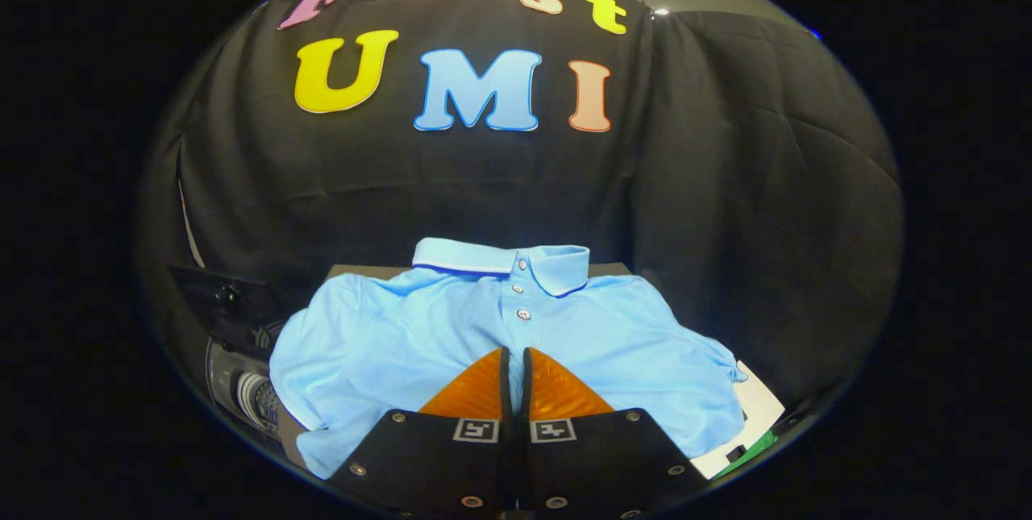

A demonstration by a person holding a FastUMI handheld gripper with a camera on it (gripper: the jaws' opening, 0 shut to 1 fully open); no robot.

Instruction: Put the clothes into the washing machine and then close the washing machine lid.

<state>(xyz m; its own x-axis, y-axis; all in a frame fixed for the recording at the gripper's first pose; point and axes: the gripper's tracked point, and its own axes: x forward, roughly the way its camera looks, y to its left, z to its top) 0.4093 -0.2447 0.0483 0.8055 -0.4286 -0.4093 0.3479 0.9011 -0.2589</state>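
Observation:
A light blue polo shirt (419, 334) lies spread flat on a table, collar at the far side, buttons running toward me down the middle. My gripper (516, 352) hovers over the shirt's near middle, its two fingers pressed together with nothing between them. To the left and below the table, the washing machine (242, 375) shows its open drum with a dark lid (222, 302) raised above it.
The table's far edge (363, 268) shows behind the shirt. A white sheet with a green piece (754, 419) lies at the table's right near corner. Black cloth walls close in behind and to the right.

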